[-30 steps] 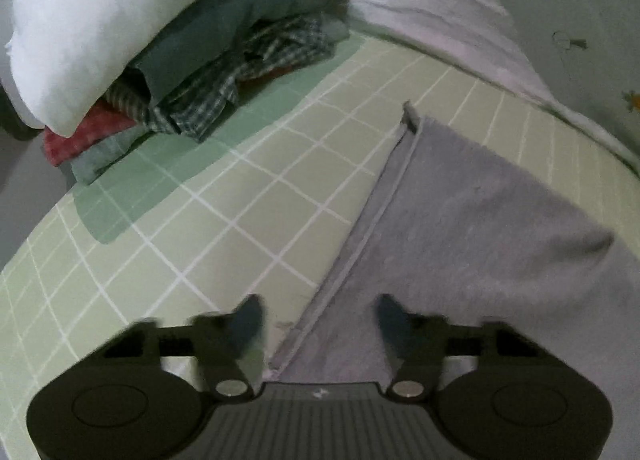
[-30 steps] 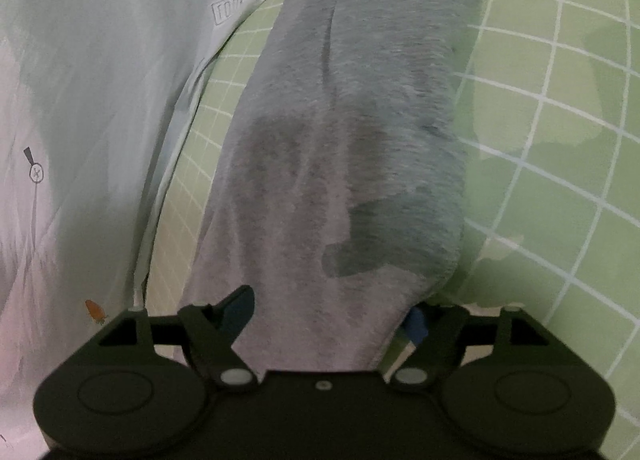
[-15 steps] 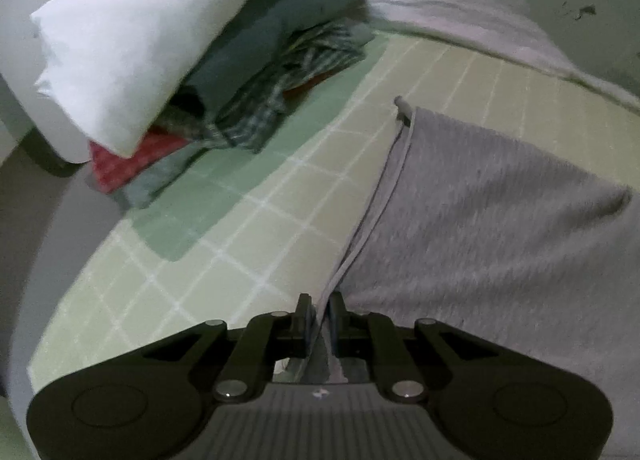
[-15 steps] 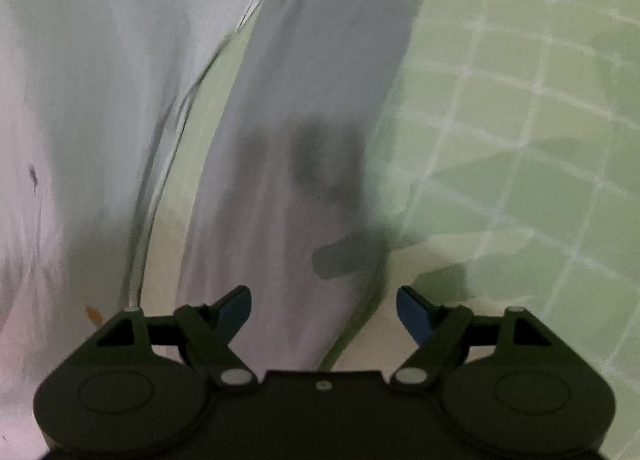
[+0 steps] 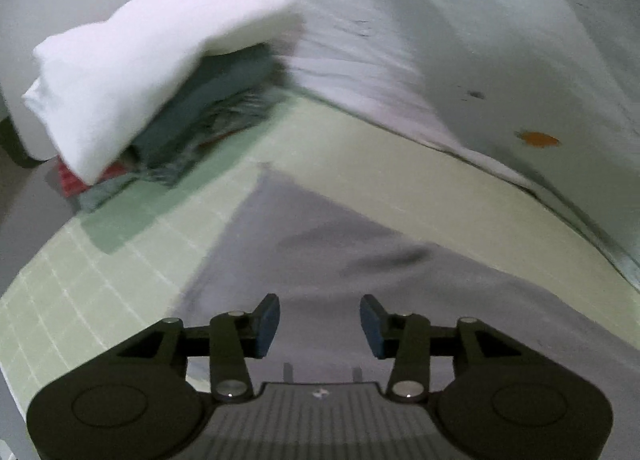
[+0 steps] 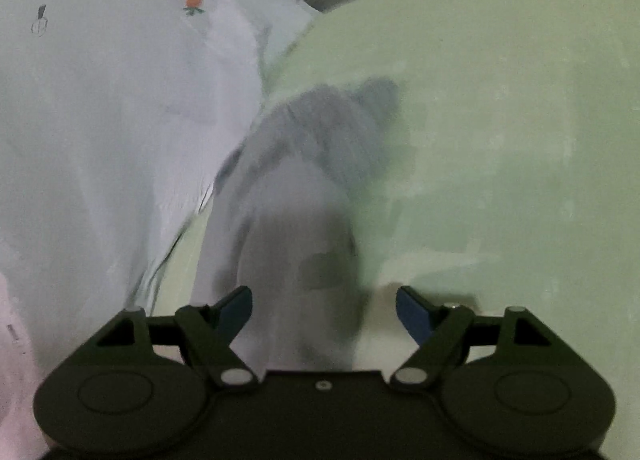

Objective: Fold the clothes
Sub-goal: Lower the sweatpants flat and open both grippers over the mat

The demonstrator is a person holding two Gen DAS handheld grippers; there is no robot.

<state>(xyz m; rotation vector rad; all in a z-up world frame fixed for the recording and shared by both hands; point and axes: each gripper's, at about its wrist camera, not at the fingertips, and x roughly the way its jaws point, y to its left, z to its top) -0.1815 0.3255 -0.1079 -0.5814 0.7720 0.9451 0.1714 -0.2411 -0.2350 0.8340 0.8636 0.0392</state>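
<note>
Grey knit cloth (image 5: 360, 260) lies spread on a green checked sheet (image 5: 100, 280), and it looks like a jersey garment: soft, light and limp, with no stiffness to hold a shape once lifted. In the left wrist view it runs from under the left tool (image 5: 319, 324) up to a pointed corner (image 5: 264, 173), with a shallow wrinkle across its middle. In the right wrist view it shows as a narrower strip (image 6: 304, 219) reaching away from the right tool (image 6: 324, 310), badly blurred, so its far end cannot be read clearly.

Such fabric will likely sag and stretch if taken by one point, and a pinch in the flat middle would bunch it. An edge or corner gives the surest hold; taking two at once should keep the fold line straight. It should slide easily over the sheet and may drag it along.

Both tools stand with jaws apart and nothing between the pads; the cloth lies beneath them, not pinched. How many layers it lies in, I cannot tell.

Farther out, a stack of clothes (image 5: 224, 107) sits at the sheet's far left edge, a thick white piece (image 5: 132, 71) on top. A pale quilt (image 5: 500, 39) printed with small orange carrots borders the sheet beyond the cloth.
</note>
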